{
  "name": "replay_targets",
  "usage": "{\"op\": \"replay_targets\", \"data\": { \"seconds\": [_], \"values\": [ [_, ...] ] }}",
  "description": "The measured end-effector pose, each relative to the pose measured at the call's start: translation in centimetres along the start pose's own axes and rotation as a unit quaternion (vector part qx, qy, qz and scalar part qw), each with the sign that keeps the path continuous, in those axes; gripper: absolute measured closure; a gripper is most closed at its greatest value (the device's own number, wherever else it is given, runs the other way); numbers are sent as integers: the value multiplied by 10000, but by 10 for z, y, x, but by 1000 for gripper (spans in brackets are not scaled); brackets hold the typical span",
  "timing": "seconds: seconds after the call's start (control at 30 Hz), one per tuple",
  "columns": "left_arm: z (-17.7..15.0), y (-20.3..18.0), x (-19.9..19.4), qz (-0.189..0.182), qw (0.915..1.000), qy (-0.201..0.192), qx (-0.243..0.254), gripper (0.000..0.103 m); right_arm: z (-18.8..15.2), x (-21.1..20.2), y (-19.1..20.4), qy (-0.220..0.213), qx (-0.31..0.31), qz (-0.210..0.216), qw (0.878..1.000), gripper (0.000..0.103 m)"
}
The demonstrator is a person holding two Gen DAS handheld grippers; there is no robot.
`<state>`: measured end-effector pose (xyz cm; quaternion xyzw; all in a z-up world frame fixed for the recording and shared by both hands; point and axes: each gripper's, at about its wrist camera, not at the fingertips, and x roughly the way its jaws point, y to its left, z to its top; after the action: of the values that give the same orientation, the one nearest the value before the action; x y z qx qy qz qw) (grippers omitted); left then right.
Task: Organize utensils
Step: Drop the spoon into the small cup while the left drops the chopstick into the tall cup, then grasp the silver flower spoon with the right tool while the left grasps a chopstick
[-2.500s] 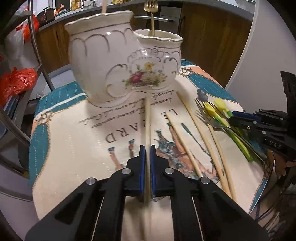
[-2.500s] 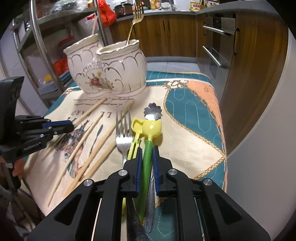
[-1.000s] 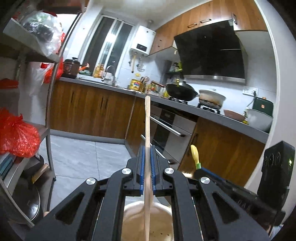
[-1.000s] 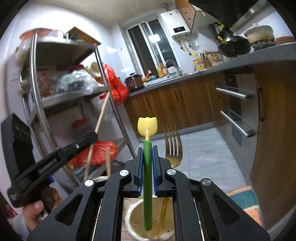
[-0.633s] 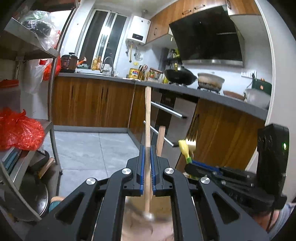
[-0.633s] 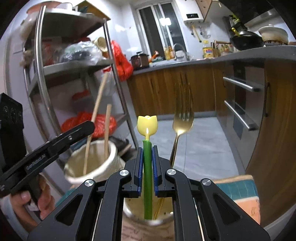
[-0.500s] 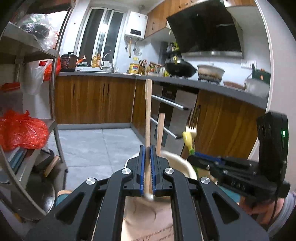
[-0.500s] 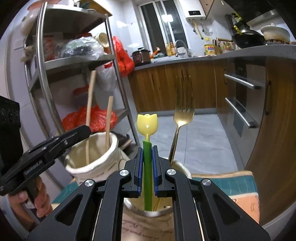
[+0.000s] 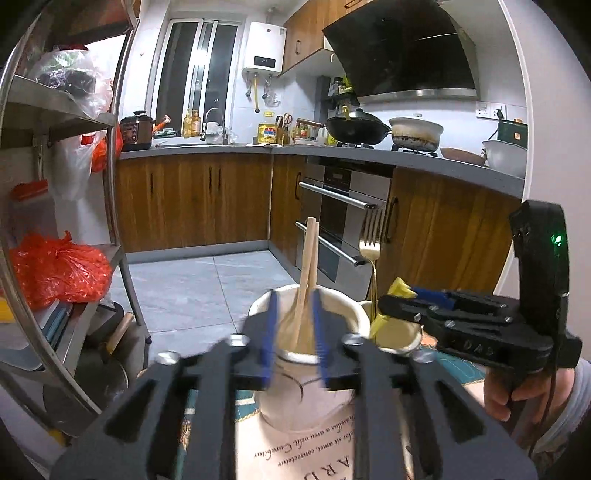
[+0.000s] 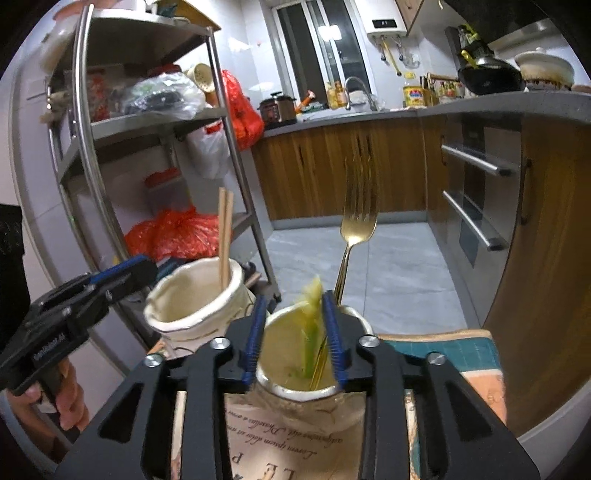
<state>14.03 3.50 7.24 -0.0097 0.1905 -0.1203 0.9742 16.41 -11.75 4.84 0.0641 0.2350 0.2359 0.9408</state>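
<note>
My left gripper hangs over the left cup of the ceramic holder, jaws spread and empty; two chopsticks stand inside that cup. My right gripper sits over the right cup, jaws likewise parted, with the green-handled utensil loose between them, down in the cup beside the gold fork. I judge this the release step of a drop-off. Next I should lift both grippers straight up clear of the rims, then go down to the table for whatever utensils remain.

Dim indoor light, glare on window; fisheye-bent edges, motion blur on fork and spoon.
</note>
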Motion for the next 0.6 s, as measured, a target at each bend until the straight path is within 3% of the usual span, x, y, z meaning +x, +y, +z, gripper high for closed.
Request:
{"op": "replay_targets", "data": {
  "seconds": [0.13, 0.2, 0.33, 0.4, 0.6],
  "values": [
    [0, -1, -18, 16, 10000, -64, -48, 45, 3, -23, 1, -147, -57, -119, 9998, 48],
    [0, -1, -25, 15, 9999, -78, -90, 32, 3, -35, 1, -218, -44, -162, 9996, 30],
    [-1, -2, -44, -2, 9997, -164, -179, 11, 1, -62, 0, -370, -53, -270, 9989, 12],
    [-1, -2, -51, 15, 9997, -191, -179, 5, -1, -76, 0, -464, -85, -354, 9983, 7],
    [-1, -7, -72, 86, 9996, -154, -214, 6, -9, -117, -4, -689, -102, -673, 9953, 5]
  ]
}}
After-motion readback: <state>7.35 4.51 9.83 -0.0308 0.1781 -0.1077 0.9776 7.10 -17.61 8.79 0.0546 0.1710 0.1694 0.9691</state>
